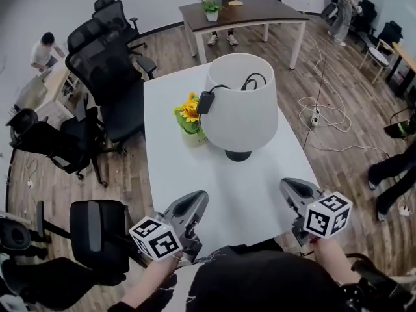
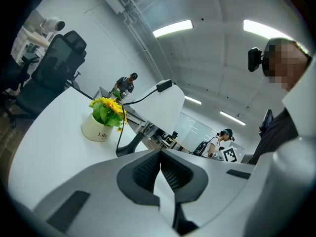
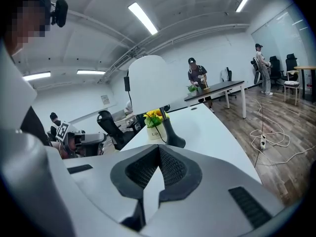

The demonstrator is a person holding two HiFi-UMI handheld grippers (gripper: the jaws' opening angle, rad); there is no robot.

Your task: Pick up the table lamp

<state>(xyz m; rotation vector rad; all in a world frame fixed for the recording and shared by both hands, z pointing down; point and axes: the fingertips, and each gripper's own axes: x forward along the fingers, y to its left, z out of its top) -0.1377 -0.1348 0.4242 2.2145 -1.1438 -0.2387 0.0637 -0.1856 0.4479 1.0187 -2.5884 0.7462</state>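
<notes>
Two grey tools, left gripper (image 1: 198,197) and right gripper (image 1: 290,186), at near edge of white table (image 1: 237,187), jaws pressed together, empty. Spaced wide, likely to flank the far white-shaded, black-based table lamp (image 1: 240,109).

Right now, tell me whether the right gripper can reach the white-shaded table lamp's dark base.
Probably yes: only bare white table lies between right gripper and base; the yellow flowers sit on its other side. Jaws are shut.

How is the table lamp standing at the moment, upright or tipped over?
Upright: the table lamp stands on its dark base on the white table.
</notes>
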